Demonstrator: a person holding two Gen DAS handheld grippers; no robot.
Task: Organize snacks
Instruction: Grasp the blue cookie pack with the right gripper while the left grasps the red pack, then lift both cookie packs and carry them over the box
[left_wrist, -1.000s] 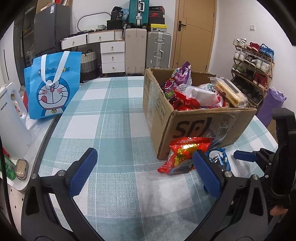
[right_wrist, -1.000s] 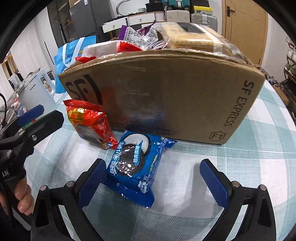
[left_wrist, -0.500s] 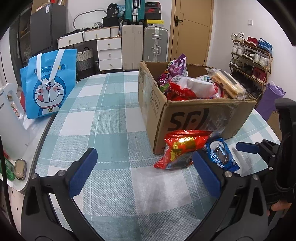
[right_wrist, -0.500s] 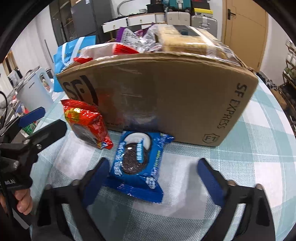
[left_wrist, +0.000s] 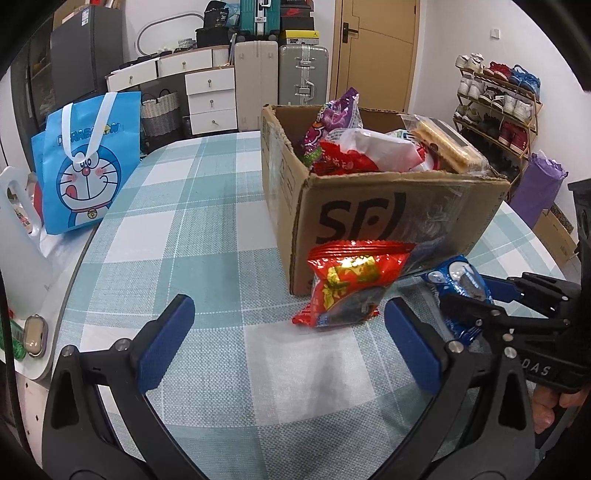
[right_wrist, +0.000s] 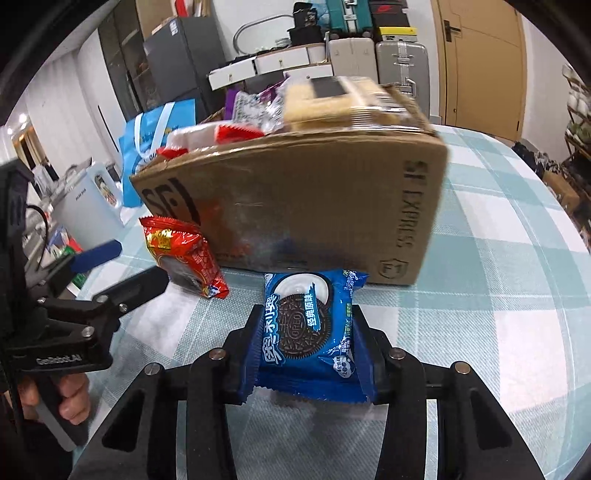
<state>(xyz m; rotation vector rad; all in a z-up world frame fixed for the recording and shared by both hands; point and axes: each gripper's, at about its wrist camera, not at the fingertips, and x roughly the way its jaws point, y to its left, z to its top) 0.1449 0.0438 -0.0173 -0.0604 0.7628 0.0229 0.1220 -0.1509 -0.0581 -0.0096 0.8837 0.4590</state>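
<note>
Most of the snacks already sit in the cardboard box (left_wrist: 388, 218), which is filled above its rim: a purple bag (left_wrist: 334, 118), a red and white bag (left_wrist: 354, 155) and a clear pack of biscuits (left_wrist: 447, 147) stick out of the top. Two packets are not yet inside. The blue cookie packet (right_wrist: 310, 328) lies on the desk (right_wrist: 480, 332) just in front of the box. The right hand-held gripper (right_wrist: 308, 354) is closing on it; its blue pads are already against both side edges of the packet, so I judge that the grasp is almost made. The red snack packet (left_wrist: 351, 284) leans against the front corner of the box, on the side toward the left hand-held gripper. The left hand-held gripper (left_wrist: 291, 343) stands wide with nothing between its fingers; the red packet is just beyond it, nearer to the box.

So what is left, as I read it: to lift the blue packet into the box, then to take the red one. The box is very full, so finding room may be the difficult part.

Some things I cannot tell. The bottom of the blue packet is covered by the fingers, so whether it is off the desk is not clear. The inside of the box below the top layer is hidden. The box top is blurred in the right wrist view. Beyond the box stands a blue cartoon bag (left_wrist: 85, 166) at the desk edge; if it holds snacks is not visible.
</note>
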